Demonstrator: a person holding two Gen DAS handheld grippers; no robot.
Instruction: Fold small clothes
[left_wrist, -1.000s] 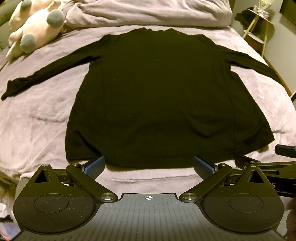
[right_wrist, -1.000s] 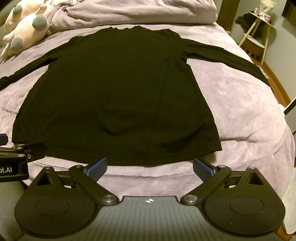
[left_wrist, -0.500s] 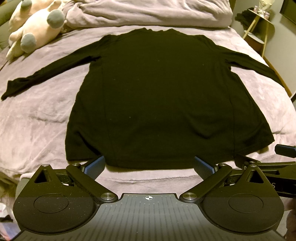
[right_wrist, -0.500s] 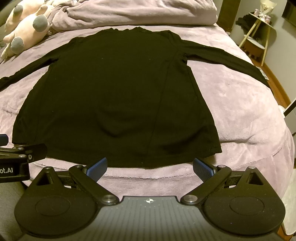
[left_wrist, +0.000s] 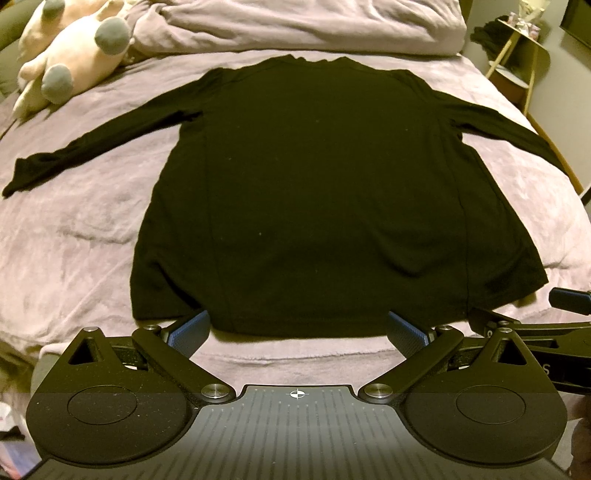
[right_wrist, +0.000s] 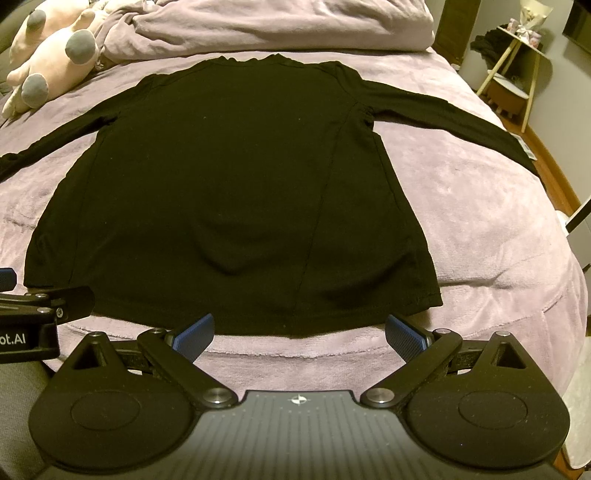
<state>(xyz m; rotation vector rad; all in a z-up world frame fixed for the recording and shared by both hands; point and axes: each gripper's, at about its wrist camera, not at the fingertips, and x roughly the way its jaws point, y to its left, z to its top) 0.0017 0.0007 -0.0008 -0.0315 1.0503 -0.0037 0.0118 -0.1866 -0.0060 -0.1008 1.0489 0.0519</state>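
No fold is made yet: the black long-sleeved shirt lies flat on the bed, sleeves spread, its hem just ahead of the left gripper and right gripper, both wide open and empty.

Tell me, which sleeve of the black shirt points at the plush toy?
The sleeve on the left wrist view's left side. It stretches out flat toward the pink plush toy with grey paws; the other sleeve reaches toward the side table.
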